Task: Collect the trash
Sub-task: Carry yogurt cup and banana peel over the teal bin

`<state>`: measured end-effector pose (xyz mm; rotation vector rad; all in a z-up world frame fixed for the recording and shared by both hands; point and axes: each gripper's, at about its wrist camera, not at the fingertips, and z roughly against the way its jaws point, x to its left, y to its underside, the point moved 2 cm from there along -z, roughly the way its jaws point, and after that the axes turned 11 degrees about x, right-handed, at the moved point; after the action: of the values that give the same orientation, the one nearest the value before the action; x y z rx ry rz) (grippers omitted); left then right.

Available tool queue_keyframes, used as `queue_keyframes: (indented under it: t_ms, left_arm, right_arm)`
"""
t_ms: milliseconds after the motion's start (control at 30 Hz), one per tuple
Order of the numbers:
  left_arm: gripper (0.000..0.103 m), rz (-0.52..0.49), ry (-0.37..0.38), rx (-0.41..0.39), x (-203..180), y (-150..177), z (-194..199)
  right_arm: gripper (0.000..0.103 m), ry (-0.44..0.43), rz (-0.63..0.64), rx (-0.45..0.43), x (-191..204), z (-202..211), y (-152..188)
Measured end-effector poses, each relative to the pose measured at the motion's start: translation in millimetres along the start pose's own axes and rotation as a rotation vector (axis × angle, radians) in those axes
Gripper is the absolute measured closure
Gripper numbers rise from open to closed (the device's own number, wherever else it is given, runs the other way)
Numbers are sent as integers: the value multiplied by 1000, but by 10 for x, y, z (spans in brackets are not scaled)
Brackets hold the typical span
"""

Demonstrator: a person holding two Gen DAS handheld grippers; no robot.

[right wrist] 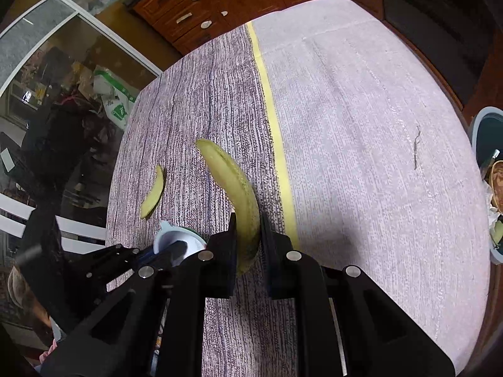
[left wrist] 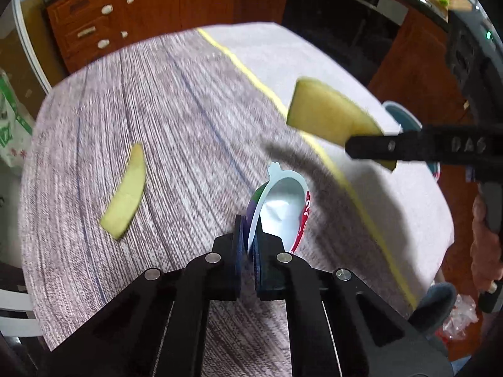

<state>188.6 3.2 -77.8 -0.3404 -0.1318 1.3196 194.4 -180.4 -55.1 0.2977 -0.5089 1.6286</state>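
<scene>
My left hand-held gripper (left wrist: 248, 245) is clamped on a foil yogurt lid (left wrist: 283, 207); my right hand-held gripper (right wrist: 246, 235), marked "DAS", pinches a banana peel (right wrist: 232, 182).

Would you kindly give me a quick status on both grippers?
Left gripper shut on foil lid. Right gripper shut on peel. Small peel strip left on table.
</scene>
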Motion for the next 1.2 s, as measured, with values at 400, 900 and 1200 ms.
queue_keyframes:
  t_ms: [400, 900, 1200]
  left_arm:
    - [97, -58, 34, -57, -340, -278, 293]
    - [97, -268, 64, -33, -1603, -842, 109]
    - [97, -387, 61, -2, -2376, -1033, -127]
  right_arm:
    - [91, -9, -87, -107, -483, 473, 126]
    - [90, 24, -287, -286, -1677, 1327, 510]
    - [90, 49, -413, -359, -2461, 1713, 826]
